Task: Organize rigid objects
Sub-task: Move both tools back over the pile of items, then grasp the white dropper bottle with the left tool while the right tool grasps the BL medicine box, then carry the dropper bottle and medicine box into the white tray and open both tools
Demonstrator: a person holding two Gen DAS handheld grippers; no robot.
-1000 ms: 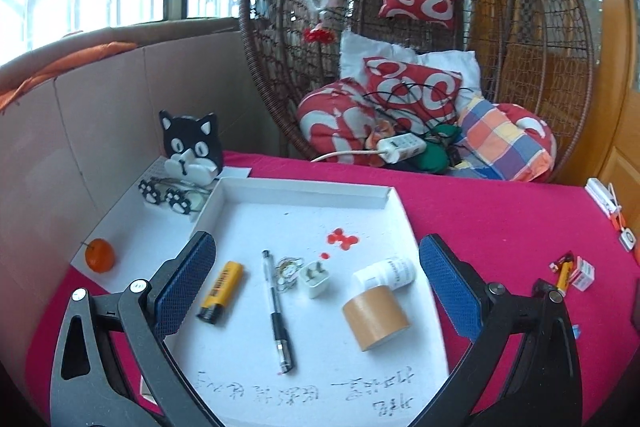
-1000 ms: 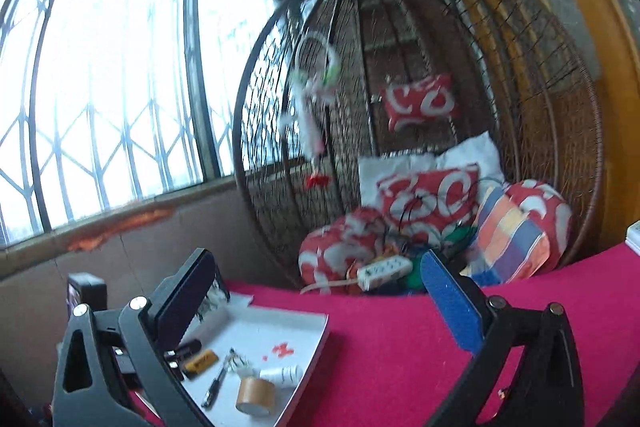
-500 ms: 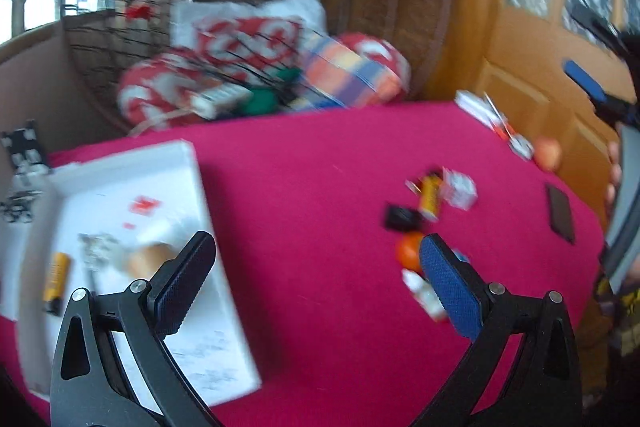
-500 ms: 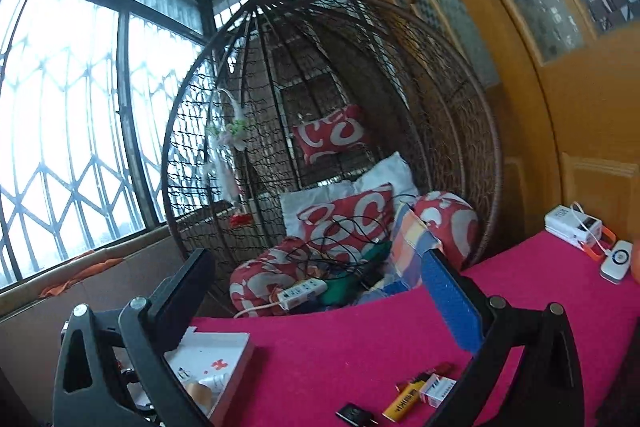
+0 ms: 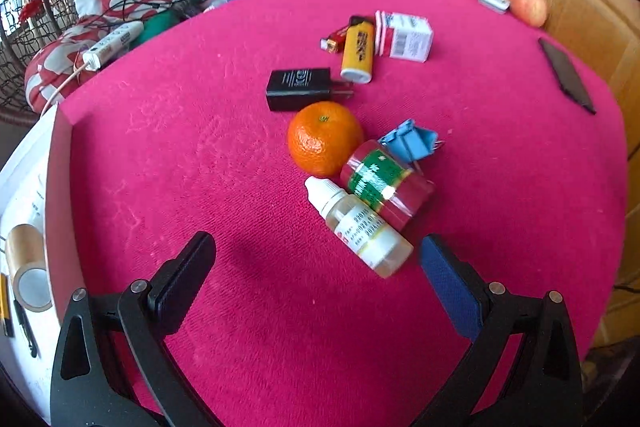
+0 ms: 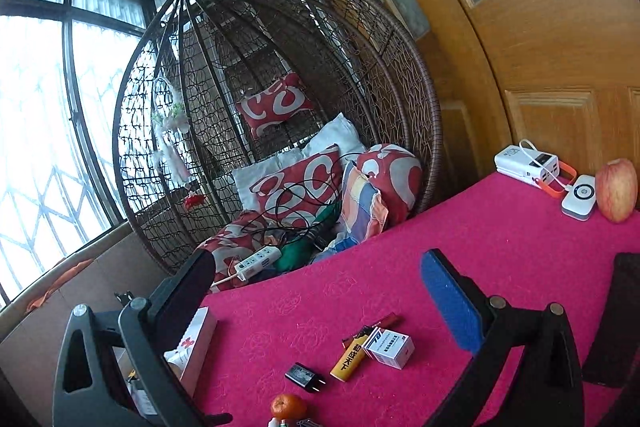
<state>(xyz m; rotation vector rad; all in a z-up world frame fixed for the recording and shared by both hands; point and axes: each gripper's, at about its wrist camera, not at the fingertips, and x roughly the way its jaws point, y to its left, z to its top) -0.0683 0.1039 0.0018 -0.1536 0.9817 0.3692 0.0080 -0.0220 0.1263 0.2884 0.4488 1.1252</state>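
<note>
Above the pink cloth, both grippers — left gripper, right gripper — hold jaws wide apart, gripping nothing.

orange behind dropper bottle | charger behind orange | tray far left

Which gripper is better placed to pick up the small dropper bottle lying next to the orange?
Left. The left gripper is open and low over the cloth, with the dropper bottle just ahead between its fingers. The right gripper is open too, but raised higher, and the cluster sits at the bottom edge of its view.
</note>
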